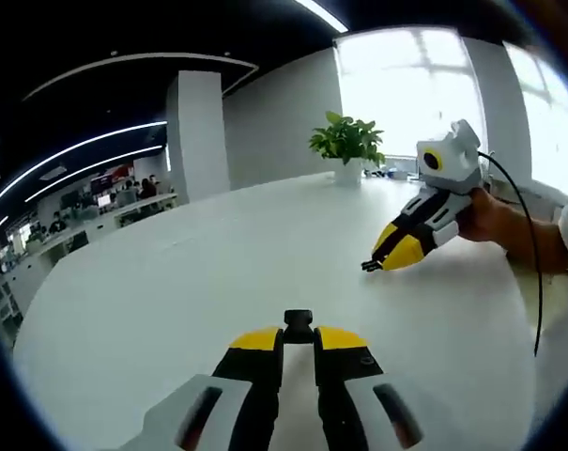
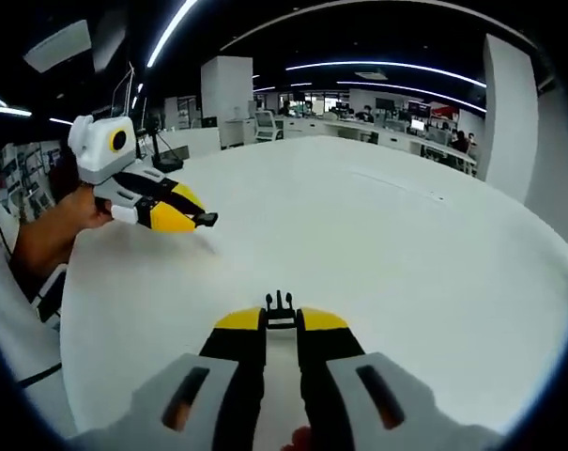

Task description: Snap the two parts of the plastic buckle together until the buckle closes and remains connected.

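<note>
Two tools are pinching buckle halves over the white surface [image 1: 171, 282]: our left tool [image 1: 299, 331] gripping the socket half [image 1: 299, 322], our right tool [image 2: 281, 318] gripping the pronged half [image 2: 281, 307]; a potted plant [image 1: 347, 143] is standing at 12 o'clock.

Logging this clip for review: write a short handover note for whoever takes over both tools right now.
Left tool: shut on the black plastic socket half of the buckle, raised over the white round table.
Right tool: shut on the black pronged plastic buckle half, also above the table.
Done: both halves picked up.
Left: the halves are apart; bring the tools together, line up prongs and socket, press until they latch.
</note>
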The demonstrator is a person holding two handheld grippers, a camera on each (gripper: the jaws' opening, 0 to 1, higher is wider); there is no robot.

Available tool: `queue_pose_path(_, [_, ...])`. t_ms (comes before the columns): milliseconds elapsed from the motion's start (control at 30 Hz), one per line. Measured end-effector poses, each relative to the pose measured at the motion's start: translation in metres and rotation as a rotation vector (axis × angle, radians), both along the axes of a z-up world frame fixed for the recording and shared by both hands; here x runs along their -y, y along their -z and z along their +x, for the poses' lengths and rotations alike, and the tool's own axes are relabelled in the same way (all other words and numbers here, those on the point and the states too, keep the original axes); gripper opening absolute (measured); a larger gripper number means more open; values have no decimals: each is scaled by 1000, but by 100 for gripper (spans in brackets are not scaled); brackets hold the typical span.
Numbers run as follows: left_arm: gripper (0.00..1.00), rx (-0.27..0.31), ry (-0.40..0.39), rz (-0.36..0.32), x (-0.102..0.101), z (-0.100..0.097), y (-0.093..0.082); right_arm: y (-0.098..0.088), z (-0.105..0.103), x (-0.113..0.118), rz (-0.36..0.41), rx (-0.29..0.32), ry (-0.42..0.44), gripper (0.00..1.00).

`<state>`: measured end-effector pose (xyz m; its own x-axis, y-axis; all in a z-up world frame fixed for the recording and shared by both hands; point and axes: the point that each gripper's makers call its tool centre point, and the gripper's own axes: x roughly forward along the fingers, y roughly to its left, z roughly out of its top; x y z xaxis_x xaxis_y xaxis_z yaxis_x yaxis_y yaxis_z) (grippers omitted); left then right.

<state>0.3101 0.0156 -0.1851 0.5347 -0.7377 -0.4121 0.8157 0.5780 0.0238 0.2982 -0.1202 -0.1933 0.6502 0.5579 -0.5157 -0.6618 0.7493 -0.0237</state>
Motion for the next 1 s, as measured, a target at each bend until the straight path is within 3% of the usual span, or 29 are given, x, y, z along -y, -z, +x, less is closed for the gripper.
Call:
queue_pose_path(133, [12, 5, 13, 39, -2, -7, 3, 1, -6, -2, 18, -9, -19, 13])
queue_pose_path(333, [12, -10, 53, 33, -1, -22, 0, 3, -17, -8, 19, -33, -72, 13])
queue_pose_path(467, [12, -57, 69, 15, -4, -31, 4, 4, -29, -12, 26, -37, -114, 13])
queue_pose_path(633, [12, -80, 99, 0, -10, -39, 10, 6, -38, -17, 24, -8, -181, 13])
queue_pose_path(833, [12, -53, 241, -38, -2, -65, 8, 3, -47, -18, 54, -7, -227, 13])
queue_pose_path(1000, [12, -107, 305, -89, 2, -80, 8, 0, -61, -27, 99, -29, -318, 13])
